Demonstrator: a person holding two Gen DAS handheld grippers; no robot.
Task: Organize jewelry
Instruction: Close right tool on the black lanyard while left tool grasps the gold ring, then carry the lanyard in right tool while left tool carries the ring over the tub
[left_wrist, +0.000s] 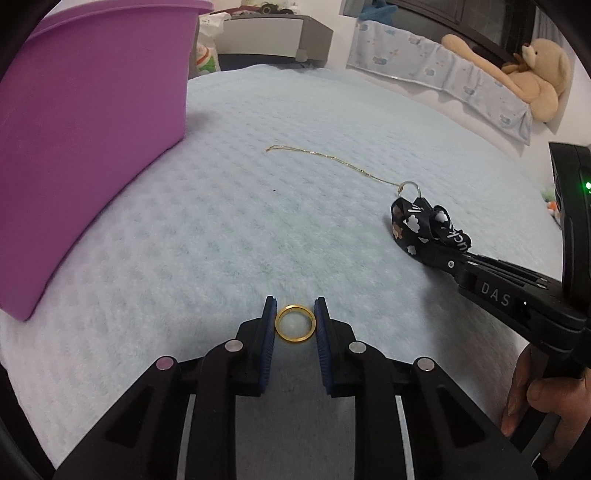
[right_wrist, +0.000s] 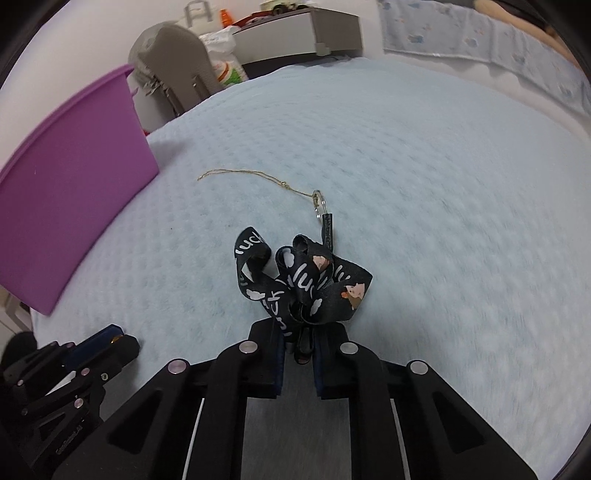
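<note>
A gold ring (left_wrist: 295, 323) sits between the blue pads of my left gripper (left_wrist: 295, 314), which is shut on it just above the light blue blanket (left_wrist: 277, 206). My right gripper (right_wrist: 300, 332) is shut on a bunched black printed lanyard (right_wrist: 303, 280); the lanyard also shows in the left wrist view (left_wrist: 424, 229). The lanyard's metal key ring (right_wrist: 319, 201) is hooked to a thin gold chain (right_wrist: 251, 177) that lies on the blanket. The chain also shows in the left wrist view (left_wrist: 332, 162). The left gripper (right_wrist: 110, 341) shows at lower left in the right wrist view.
A purple plastic tub (left_wrist: 92, 140) stands on the blanket at the left; it also shows in the right wrist view (right_wrist: 70, 206). A cot bumper with a teddy bear (left_wrist: 532, 74) and a grey cabinet (left_wrist: 273, 37) are behind the bed.
</note>
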